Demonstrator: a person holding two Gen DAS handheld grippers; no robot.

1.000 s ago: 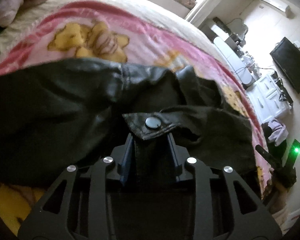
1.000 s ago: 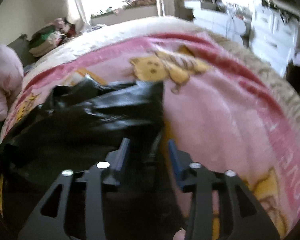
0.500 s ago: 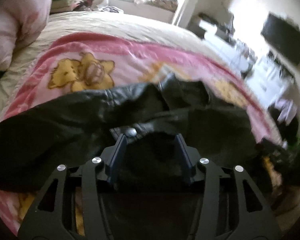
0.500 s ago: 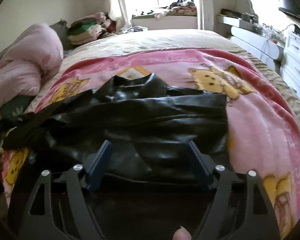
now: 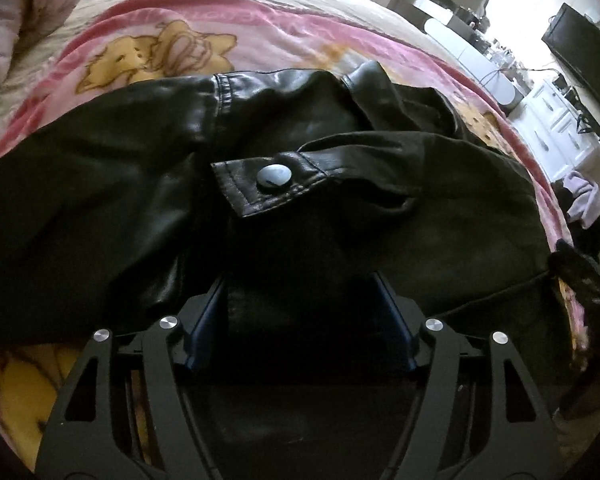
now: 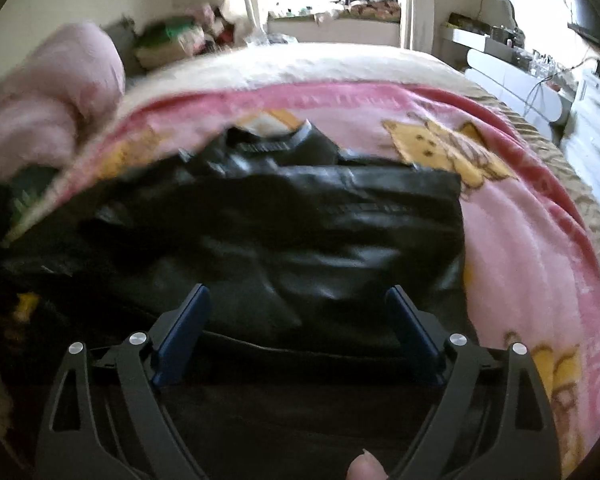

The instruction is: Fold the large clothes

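I see the jacket [image 5: 260, 184] bunched on the bed's pink blanket [image 5: 284, 36]. My left gripper [image 5: 300, 300] and right gripper [image 6: 298, 312] have just been opening, fingers clear of it. Pillow [image 6: 48, 92] sits left.

We note: jacket [image 5: 340, 208] glossy black, snap [image 5: 274, 176] grey | blanket [image 5: 284, 40] pink, yellow bear print (darker pink border) | finger pads [image 6: 182, 340] blue

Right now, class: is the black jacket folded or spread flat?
Folded: the black jacket lies doubled on the pink blanket, its snap tab on top.
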